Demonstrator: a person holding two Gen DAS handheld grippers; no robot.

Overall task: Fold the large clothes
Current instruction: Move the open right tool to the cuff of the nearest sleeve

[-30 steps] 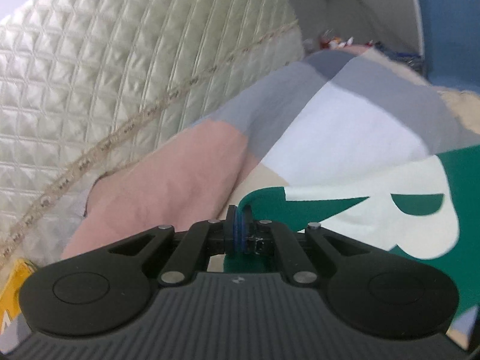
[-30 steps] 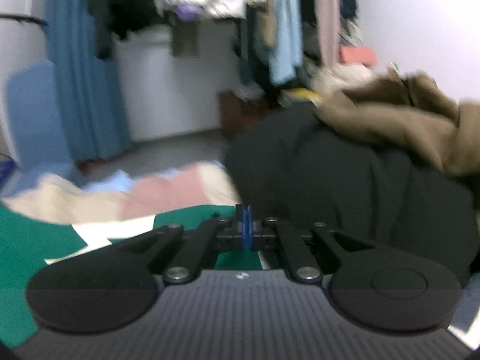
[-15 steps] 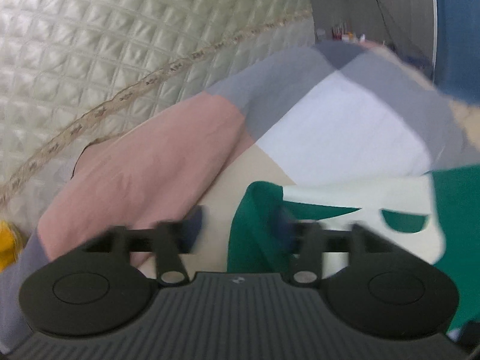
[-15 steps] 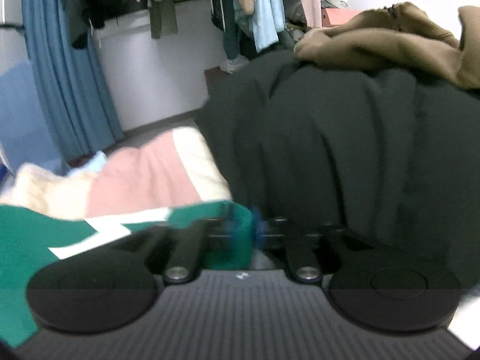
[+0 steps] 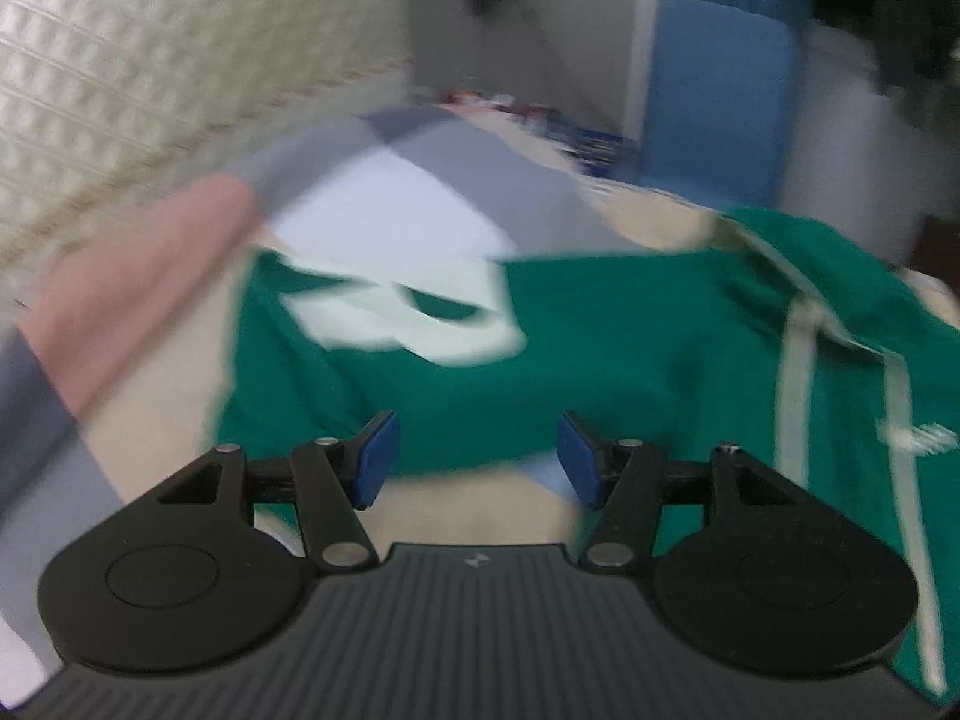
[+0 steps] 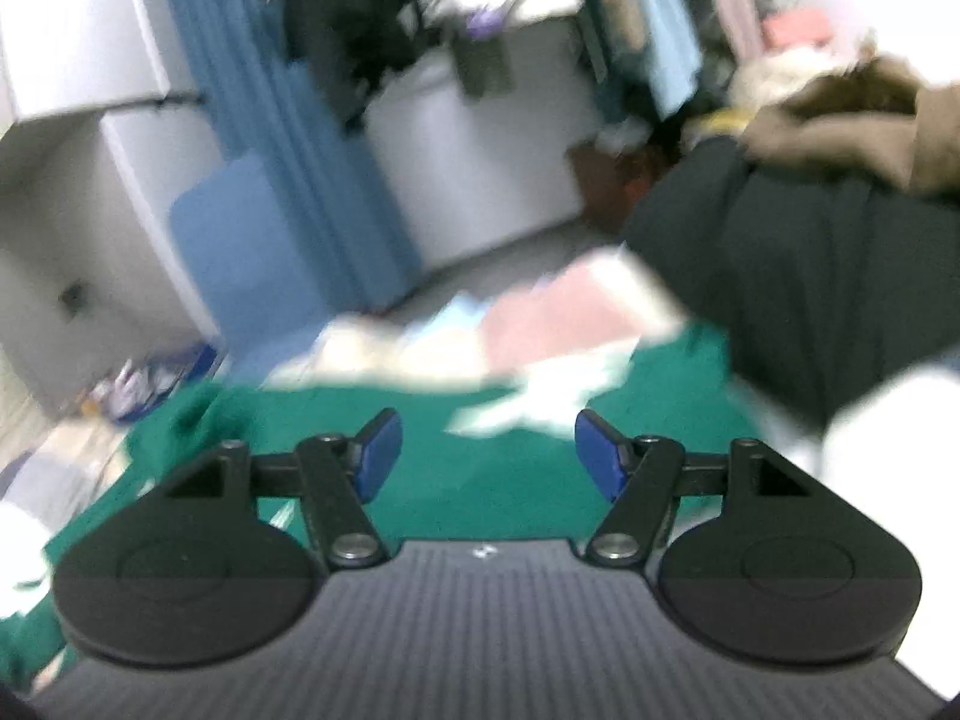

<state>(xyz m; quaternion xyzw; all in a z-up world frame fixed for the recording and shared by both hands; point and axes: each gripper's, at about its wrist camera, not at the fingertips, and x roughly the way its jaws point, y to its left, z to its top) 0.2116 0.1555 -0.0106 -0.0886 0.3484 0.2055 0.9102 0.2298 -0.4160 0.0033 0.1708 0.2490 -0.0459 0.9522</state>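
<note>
A green garment with white stripes and a white logo (image 5: pixel 600 348) lies spread on a patchwork bedspread (image 5: pixel 420 192). My left gripper (image 5: pixel 474 459) is open and empty, its blue pads just above the garment's near edge. In the right wrist view the same green garment (image 6: pixel 468 456) lies below my right gripper (image 6: pixel 486 456), which is open and empty. Both views are motion-blurred.
A quilted cream headboard (image 5: pixel 150 90) rises at the left. A blue chair (image 5: pixel 714 108) stands beyond the bed. A pile of black cloth (image 6: pixel 810 276) with a brown coat (image 6: pixel 870 120) on top lies to the right. Hanging clothes (image 6: pixel 480 0) and a blue curtain (image 6: pixel 288 150) are behind.
Both grippers were shut on the green garment a second ago. They have opened, let go of it, and drawn back; the garment now lies on the bed.
</note>
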